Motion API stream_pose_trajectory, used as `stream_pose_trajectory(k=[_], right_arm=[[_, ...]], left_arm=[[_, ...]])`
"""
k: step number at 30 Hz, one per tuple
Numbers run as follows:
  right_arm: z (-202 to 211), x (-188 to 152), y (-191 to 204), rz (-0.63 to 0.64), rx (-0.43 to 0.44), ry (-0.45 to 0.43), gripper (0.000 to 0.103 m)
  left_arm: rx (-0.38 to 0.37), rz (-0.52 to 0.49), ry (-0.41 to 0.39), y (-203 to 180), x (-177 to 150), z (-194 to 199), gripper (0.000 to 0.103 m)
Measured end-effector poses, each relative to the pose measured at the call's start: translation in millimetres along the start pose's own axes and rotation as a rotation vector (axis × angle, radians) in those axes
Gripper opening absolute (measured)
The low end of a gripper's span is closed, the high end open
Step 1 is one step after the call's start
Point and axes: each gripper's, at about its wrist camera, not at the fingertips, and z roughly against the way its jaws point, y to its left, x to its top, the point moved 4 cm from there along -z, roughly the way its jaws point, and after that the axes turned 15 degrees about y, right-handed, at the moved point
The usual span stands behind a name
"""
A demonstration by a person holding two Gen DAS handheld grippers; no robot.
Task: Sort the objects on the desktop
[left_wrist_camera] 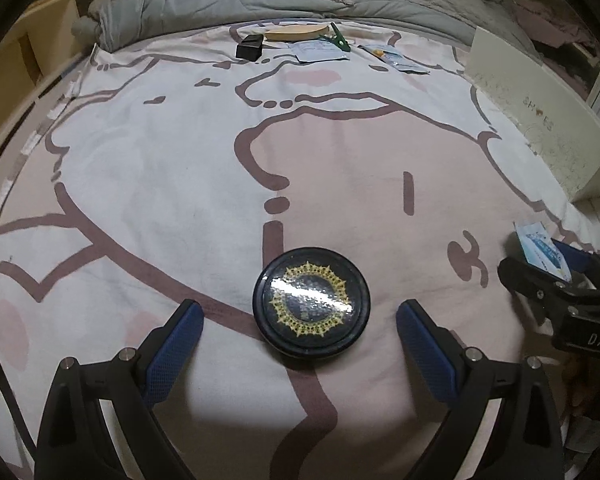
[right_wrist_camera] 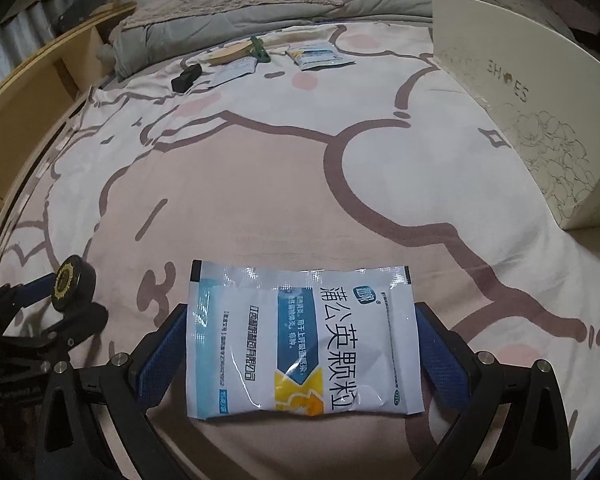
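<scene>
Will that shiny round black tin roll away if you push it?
Probably not. The tin lies flat on its wide face on the soft sheet, so a push would likely slide it, not roll it. Its glossy lid might feel slippery to grip. Tipped onto its edge, it could well roll. The left gripper's jaws stand open on either side of it.

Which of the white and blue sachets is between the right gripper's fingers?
The big sachet between the right gripper pads; the other two lie far off by the green clip.

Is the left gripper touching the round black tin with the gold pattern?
Apart. In the left wrist view, bedsheet shows between the round black tin and each blue finger of the open left gripper.
</scene>
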Motion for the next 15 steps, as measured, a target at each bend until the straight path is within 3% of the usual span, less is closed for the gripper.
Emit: stream_pose_trajectory(k=[7,15], right_arm=[[5.3,-4.4,-5.8,-0.013,0.069,-0.036,0.103],[9.3,-7.2,-10.3,-0.023,0.071,-0.057,0.091]], left_arm=[[-0.009,-0.003,0.020,-0.7,-0.7,-2.7,0.103],[-0.004,-0.014,0.027,-1.0,-2.1,-1.5,0.103]])
